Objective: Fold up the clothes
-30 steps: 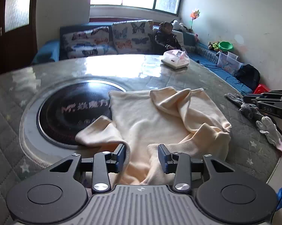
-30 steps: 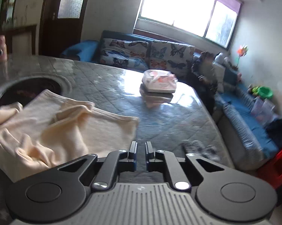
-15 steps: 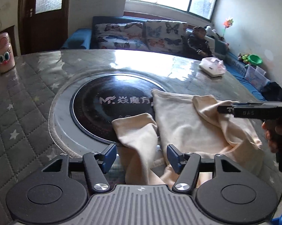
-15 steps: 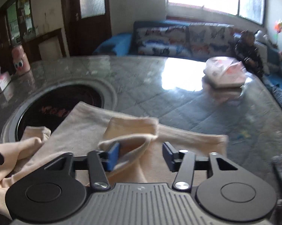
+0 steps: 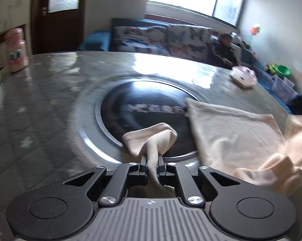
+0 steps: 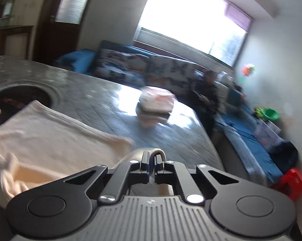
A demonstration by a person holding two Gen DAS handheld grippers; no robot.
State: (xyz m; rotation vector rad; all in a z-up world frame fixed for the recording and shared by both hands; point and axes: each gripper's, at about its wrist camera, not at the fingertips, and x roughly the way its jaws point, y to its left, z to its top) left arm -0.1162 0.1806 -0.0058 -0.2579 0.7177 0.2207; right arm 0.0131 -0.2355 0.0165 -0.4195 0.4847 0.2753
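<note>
Your left tool (image 5: 152,161) clenched on cloth (image 5: 231,132) sleeve end, sleeve poking forward over dark disc (image 5: 143,108). Your right tool (image 6: 152,163) clenched on cloth edge fold. Cloth body on table (image 5: 50,104), spread between both tools: right of left tool, left of right tool. Long axis runs tool to tool. Both grips at near edge; any fold goes away from you.
</note>
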